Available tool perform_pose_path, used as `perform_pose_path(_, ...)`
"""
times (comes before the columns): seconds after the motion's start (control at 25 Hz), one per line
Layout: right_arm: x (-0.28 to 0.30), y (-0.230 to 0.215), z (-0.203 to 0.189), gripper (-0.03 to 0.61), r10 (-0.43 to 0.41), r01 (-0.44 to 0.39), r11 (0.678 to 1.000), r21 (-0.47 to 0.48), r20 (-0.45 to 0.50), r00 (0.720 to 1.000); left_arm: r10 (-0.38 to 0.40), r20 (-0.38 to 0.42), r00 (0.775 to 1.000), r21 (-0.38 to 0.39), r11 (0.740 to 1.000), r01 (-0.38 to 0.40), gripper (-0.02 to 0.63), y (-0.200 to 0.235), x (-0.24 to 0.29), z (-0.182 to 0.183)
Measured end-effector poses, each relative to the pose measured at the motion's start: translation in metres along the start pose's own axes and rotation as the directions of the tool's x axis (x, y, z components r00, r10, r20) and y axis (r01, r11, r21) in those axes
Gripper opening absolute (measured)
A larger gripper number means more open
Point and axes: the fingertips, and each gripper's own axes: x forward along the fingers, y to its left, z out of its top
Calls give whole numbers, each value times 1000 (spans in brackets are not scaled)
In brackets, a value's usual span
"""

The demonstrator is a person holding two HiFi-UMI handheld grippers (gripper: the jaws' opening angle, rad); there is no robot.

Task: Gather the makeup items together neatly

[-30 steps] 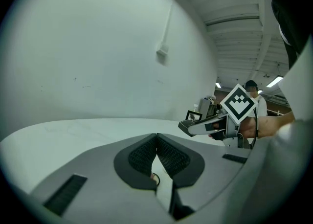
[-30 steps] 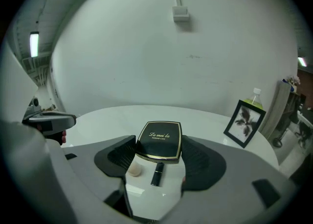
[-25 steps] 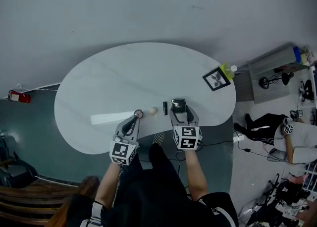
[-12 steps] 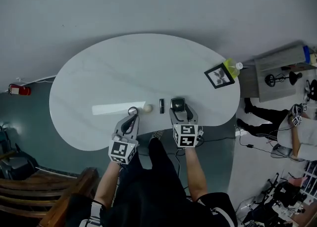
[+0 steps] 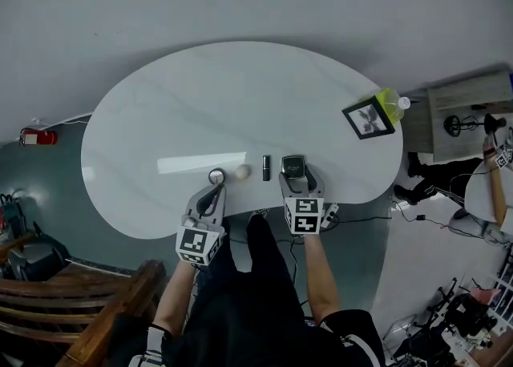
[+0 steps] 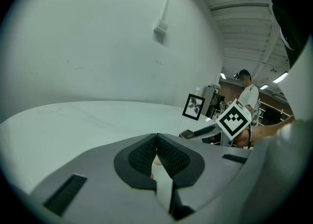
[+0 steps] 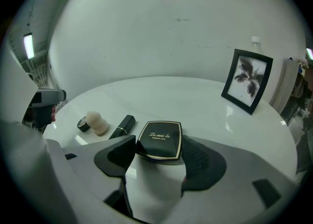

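- Between the jaws of the right gripper point(image 7: 159, 150) lies a black compact point(image 7: 160, 139) with gold lettering on its lid. The jaws stand at a middling width, one pad against each side of the compact. It rests flat on the white worktop point(image 5: 200, 109).
- Just left of the compact lies a black lipstick point(image 7: 122, 126). Its length points away from the person, and it is close to the compact but not touching it.
- Next to the left stands a pale makeup sponge point(image 7: 98, 122), and just beside that a small round black pot point(image 7: 83, 124).
- The four things form a short row along the near edge of the worktop.
- The left gripper point(image 6: 156, 137) has its jaws pressed together at the tips, with nothing gripped between them. A pale sliver shows through the narrow slit below the tips, but I cannot tell what it is.
- In the head view this gripper's tip sits just on the near side of the small pot, at the left end of the row.
- Toward the right end of the worktop, well apart from the row, a black picture frame point(image 7: 247, 87) stands upright with a plant print in it.
- A yellow-green bottle point(image 5: 390, 103) with a white cap stands right behind the frame.
- The worktop itself is a rounded oval slab.
- On the floor to the left lies a red fire extinguisher point(image 5: 36, 138).
- On the right, past the worktop, part of another person point(image 5: 490, 197) shows at the edge of the head view.
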Motion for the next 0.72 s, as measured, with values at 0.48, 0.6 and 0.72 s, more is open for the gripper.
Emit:
perform_pose_path(0.48,5,-1,-6,301,16,-16,1000,-23,-3,1000,-10,-6,1000,-12,1000,10,17,-10,3,-4)
perform_pose_path(0.6,3,-2,-6,301,6,-6,999,-36,2,1000,-9,-6,1000,-11,1000,9,17,-10,2,-4)
perform_pose_path(0.72,-1,-1,-3,301,1,-1,999,-44,11,1000,-3,-7,1000,-8,1000,3,17,-8,0,-4)
